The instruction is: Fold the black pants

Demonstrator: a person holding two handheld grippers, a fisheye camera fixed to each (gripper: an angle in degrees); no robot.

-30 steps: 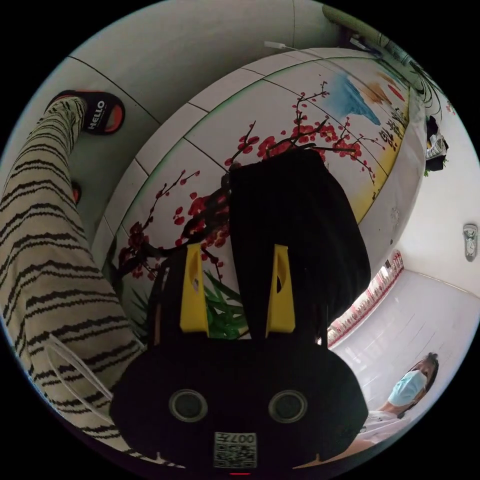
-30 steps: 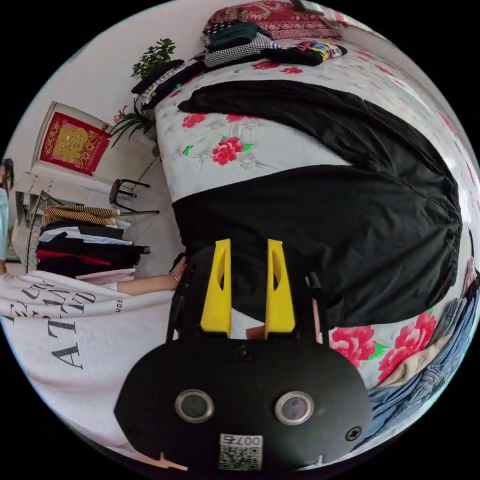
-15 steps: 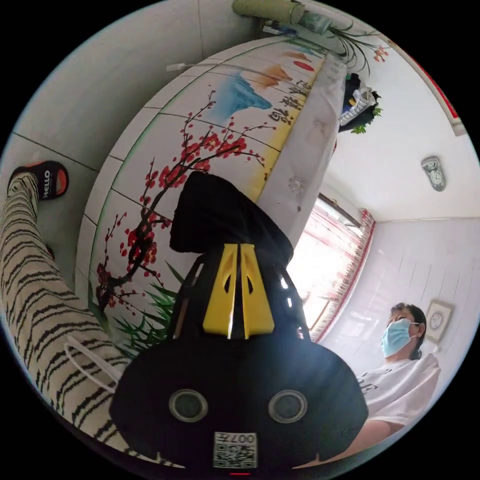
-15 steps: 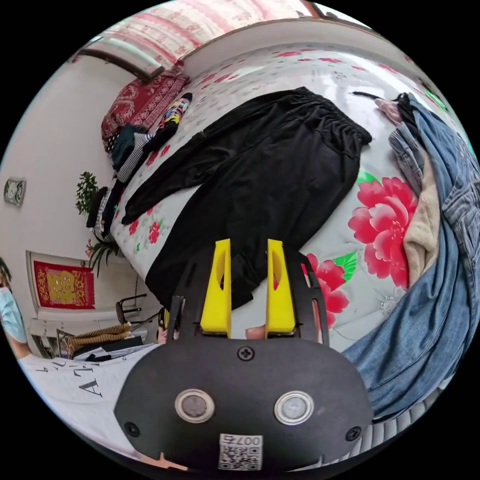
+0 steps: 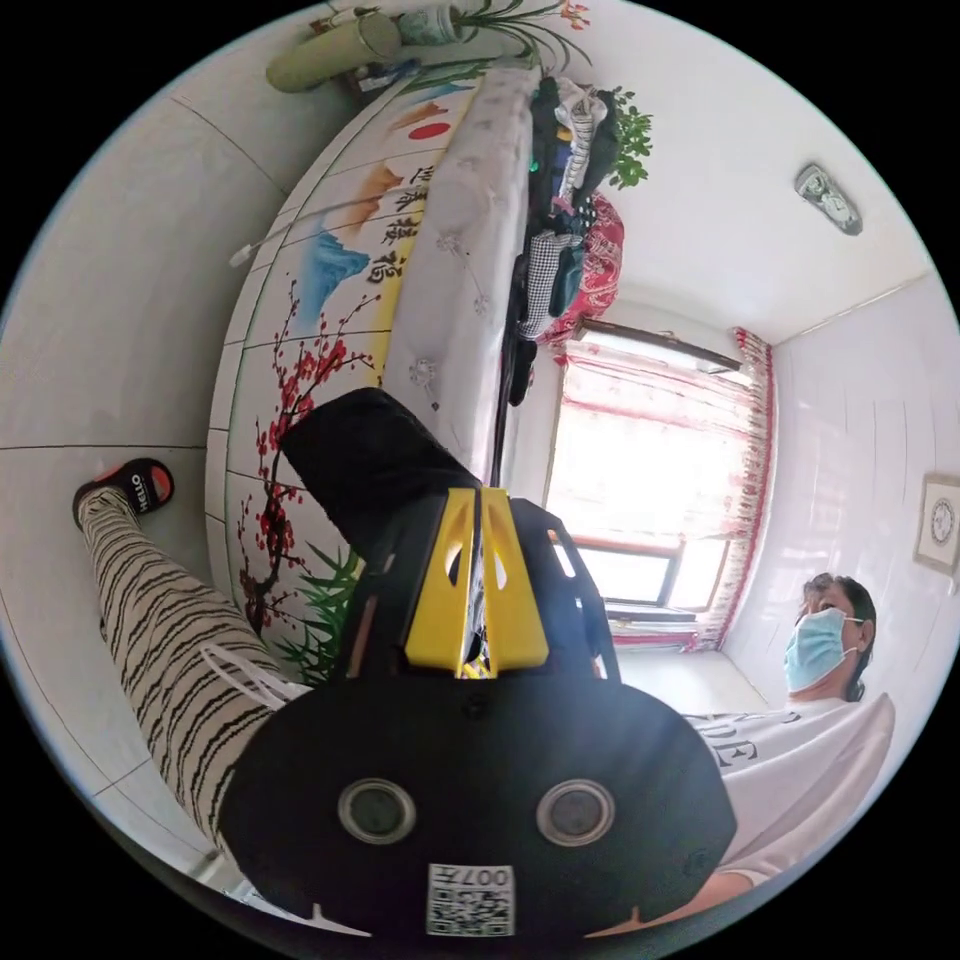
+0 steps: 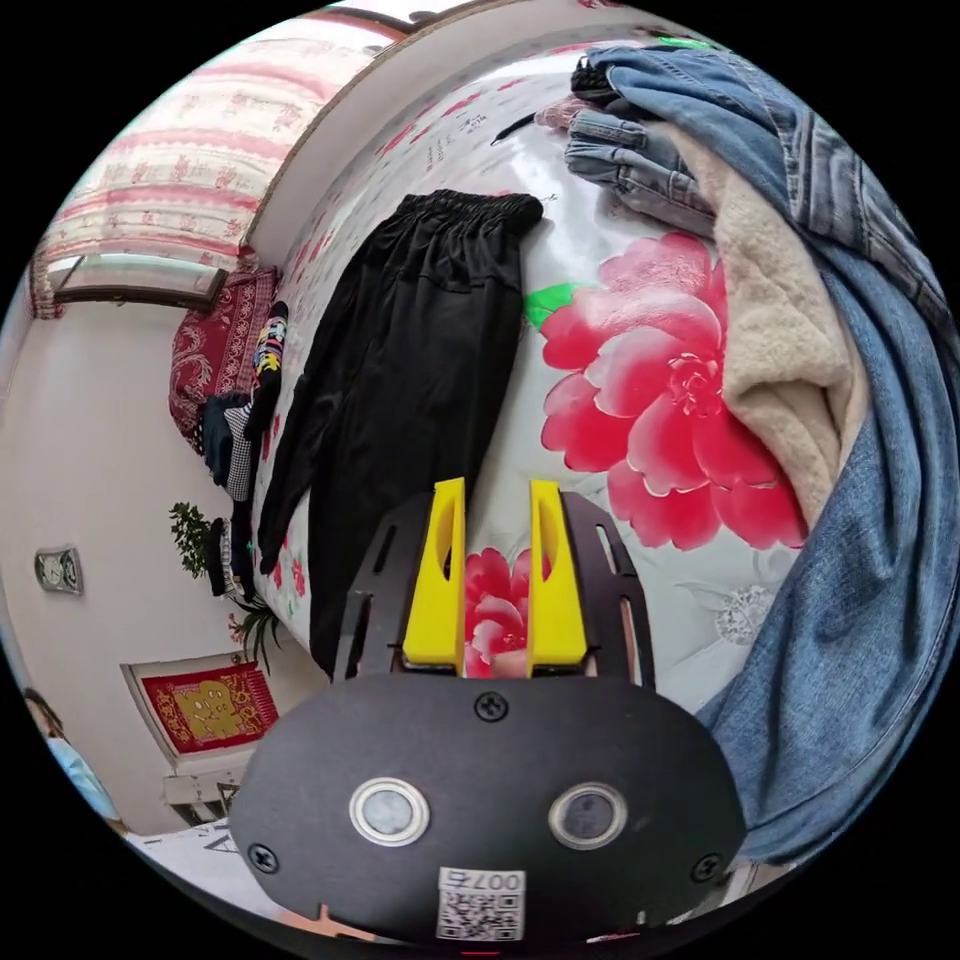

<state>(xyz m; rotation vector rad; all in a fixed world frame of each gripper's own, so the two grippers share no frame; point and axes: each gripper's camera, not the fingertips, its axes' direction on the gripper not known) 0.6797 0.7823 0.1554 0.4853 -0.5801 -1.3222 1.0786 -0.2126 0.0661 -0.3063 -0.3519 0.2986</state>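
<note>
The left gripper view looked along the bed's [image 5: 440, 260] painted side; the right gripper view looked down on the bed [image 6: 640, 240] from close by.

Home bedroom: floral bedsheet [image 6: 650, 380], curtained window [image 5: 650, 440], clothes piles [image 6: 800, 300].

Left tool [image 5: 478, 500]: its jaws, spread wide a second ago, are now pressing together on the hem of the black pants [image 5: 365, 455], and it is lifting that leg end away from the painted bed side.

Right tool [image 6: 495, 500]: it is drawing off the pants' leg, its parted jaws now hovering over the flowered bedspread [image 6: 640, 400] beside them.
</note>
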